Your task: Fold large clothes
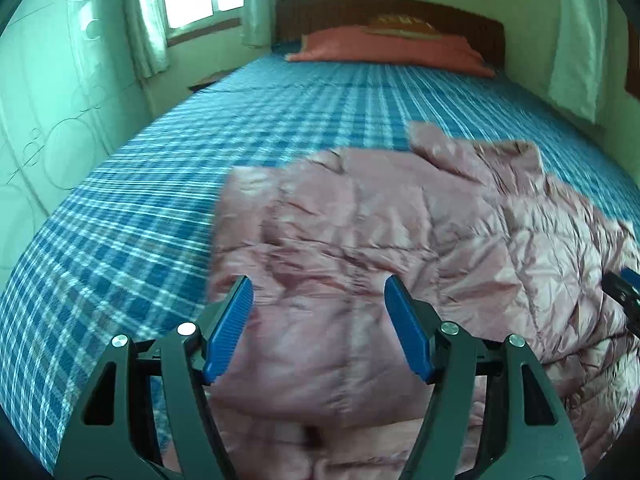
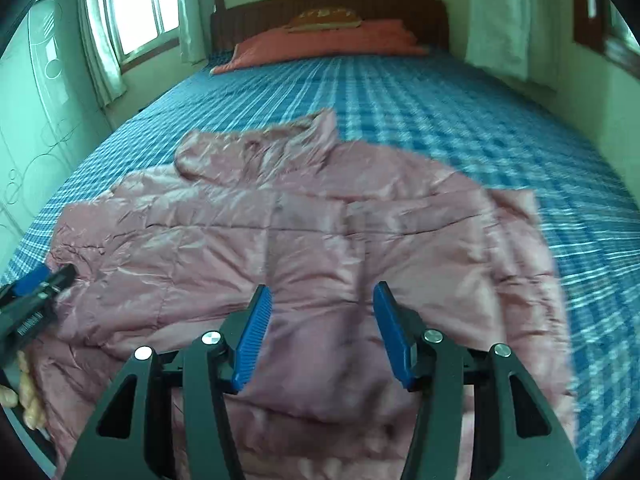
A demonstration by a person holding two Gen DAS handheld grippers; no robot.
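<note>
A shiny pink quilted puffer jacket (image 1: 380, 240) lies spread on the blue plaid bed, collar toward the headboard; it also shows in the right wrist view (image 2: 280, 232). My left gripper (image 1: 319, 288) is open and empty, its blue pads above the jacket's left part. My right gripper (image 2: 322, 296) is open and empty above the jacket's lower middle. The right gripper's tip shows at the right edge of the left wrist view (image 1: 624, 284). The left gripper shows at the left edge of the right wrist view (image 2: 36, 288).
The bed (image 1: 240, 120) has a blue plaid sheet, a red pillow (image 1: 384, 48) and a dark wooden headboard (image 1: 400, 8). A pale wardrobe (image 1: 48, 100) stands on the left. A window with curtains (image 2: 136, 8) is at the back left.
</note>
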